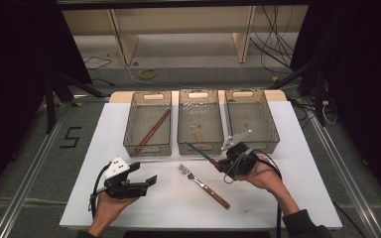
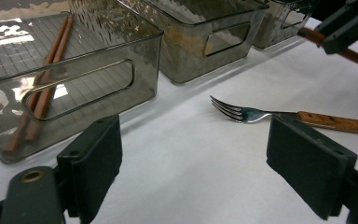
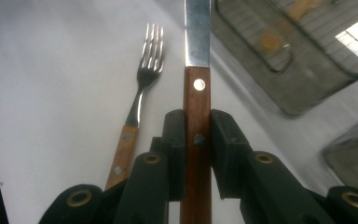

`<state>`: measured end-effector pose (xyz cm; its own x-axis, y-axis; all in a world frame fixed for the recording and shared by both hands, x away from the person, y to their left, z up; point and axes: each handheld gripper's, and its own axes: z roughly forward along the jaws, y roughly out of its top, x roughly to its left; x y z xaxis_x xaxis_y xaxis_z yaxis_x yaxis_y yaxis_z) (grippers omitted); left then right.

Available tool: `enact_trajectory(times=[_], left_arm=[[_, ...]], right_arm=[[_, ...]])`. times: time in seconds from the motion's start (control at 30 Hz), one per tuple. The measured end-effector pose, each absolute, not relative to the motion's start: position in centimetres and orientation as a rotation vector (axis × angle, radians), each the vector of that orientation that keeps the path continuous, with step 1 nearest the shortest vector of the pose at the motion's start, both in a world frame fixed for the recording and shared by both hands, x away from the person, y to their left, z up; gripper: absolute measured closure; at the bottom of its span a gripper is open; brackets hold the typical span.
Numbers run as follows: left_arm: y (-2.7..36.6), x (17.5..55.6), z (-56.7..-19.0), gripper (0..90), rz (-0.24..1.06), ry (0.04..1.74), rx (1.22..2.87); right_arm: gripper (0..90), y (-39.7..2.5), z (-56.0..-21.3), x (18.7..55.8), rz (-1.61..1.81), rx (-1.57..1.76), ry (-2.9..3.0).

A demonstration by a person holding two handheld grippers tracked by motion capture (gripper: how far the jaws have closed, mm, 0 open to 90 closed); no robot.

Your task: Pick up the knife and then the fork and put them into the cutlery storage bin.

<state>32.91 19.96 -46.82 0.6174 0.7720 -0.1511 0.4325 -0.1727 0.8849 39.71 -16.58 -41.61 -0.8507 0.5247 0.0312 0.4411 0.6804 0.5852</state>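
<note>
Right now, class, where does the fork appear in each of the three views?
High view: fork lies low centre on the table, before the middle bin.
Left gripper view: fork at centre right.
Right gripper view: fork left of the held knife.
Shared landmark: its wooden handle.

Bins: I count three smoked-plastic bins (image 1: pixel 148 144) (image 1: pixel 200 141) (image 1: pixel 273 134) in a row on the worktop (image 1: pixel 129 208)
Chopsticks: two, one pair (image 1: pixel 152 131)
Forks: one (image 1: pixel 203 186)
Knives: one (image 1: pixel 198 150)
Claws: two, left claw (image 1: pixel 149 182), right claw (image 1: pixel 224 165)
</note>
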Motion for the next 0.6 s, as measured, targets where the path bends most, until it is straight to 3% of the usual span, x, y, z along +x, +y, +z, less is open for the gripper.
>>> enact_trajectory(times=[0.6], left_arm=[[20.1,32.9,-46.7,17.4,0.423,0.967,1.786]], right_arm=[[77.3,-19.6,-38.0,43.9,1.071,0.998,2.546]])
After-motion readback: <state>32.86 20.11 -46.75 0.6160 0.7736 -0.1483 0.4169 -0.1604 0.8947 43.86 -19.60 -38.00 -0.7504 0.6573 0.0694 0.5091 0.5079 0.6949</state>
